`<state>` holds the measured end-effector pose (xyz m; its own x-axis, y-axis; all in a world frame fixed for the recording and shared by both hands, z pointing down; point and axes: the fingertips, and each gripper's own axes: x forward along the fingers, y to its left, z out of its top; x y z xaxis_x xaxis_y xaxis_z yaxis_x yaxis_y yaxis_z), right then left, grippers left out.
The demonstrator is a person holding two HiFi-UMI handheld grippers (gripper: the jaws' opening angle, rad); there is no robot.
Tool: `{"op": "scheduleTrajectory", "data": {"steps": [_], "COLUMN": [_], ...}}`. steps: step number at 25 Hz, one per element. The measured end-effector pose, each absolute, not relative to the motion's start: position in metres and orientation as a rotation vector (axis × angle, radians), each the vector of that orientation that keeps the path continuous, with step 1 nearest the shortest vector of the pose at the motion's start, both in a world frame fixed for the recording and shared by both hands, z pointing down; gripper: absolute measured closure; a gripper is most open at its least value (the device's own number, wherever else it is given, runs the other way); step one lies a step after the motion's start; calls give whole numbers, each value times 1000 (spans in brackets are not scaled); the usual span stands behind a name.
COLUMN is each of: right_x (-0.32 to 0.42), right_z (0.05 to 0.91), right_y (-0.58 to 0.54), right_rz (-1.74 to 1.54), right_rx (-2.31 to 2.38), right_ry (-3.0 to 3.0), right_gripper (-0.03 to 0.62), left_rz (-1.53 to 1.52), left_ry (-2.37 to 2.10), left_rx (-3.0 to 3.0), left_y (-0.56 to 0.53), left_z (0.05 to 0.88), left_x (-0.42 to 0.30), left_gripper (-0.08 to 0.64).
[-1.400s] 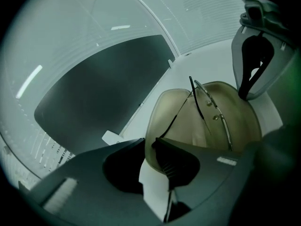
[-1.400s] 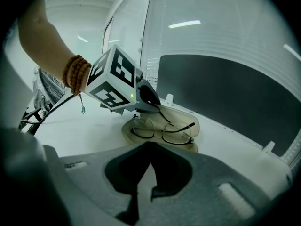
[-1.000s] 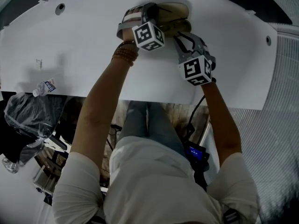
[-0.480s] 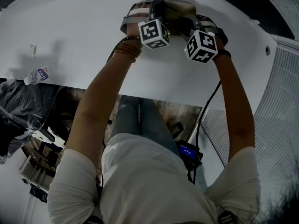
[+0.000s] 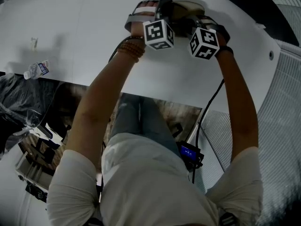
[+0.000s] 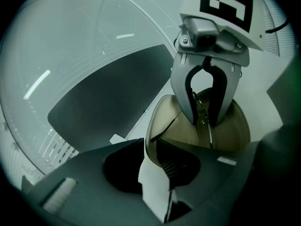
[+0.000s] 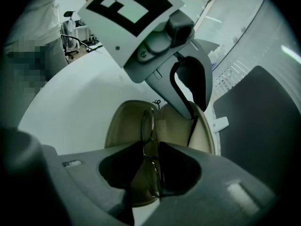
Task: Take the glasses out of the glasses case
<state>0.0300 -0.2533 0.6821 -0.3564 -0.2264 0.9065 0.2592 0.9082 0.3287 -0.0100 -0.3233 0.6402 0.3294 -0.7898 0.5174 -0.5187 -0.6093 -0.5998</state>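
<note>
The beige glasses case [image 5: 187, 6] lies open at the far side of the white table [image 5: 84, 41]. The thin-framed glasses [image 7: 148, 126] stand on edge inside the case [image 7: 127, 121]. My right gripper [image 7: 150, 147] points steeply down into the case. Its jaws are closing, and the glasses sit between them, with the fingers [image 6: 186, 105] pinching the frame. My left gripper [image 6: 151, 147] is shut on the case's raised rim [image 6: 153, 182]. In the head view both grippers, left [image 5: 160, 14] and right [image 5: 196, 23], meet over the case.
A small plastic bottle [image 5: 36, 69] lies near the table's left edge. Beyond the case the table ends at a curved edge, with a dark floor panel [image 6: 108, 98] behind it. The person's legs are close against the near edge.
My right gripper has rolled and dropped toward the case, and its marker cube has come up beside the left one. The left gripper has stayed on the case rim.
</note>
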Motion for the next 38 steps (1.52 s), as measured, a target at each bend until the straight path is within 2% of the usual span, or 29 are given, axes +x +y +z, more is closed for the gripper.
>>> {"op": "scheduleTrajectory", "data": {"steps": [8,23,38], "right_x": [31,35,92], "right_z": [687,646,589], "right_y": [-242,-232,-218], "right_rz": [-525,-564,-514], "right_rx": [-26,74,285], "right_ry": [-1862,-1913,-1965], "right_gripper": [534,538,538], "left_rz": [-1095,-1091,-1135], "left_ry": [1180,1210,1092], "left_rx": [-2297,-2288,-2292], "left_y": [-300,-279,-266], "left_z": [627,618,634], "left_x": [-15,-28,18], "left_gripper": [451,451,451]}}
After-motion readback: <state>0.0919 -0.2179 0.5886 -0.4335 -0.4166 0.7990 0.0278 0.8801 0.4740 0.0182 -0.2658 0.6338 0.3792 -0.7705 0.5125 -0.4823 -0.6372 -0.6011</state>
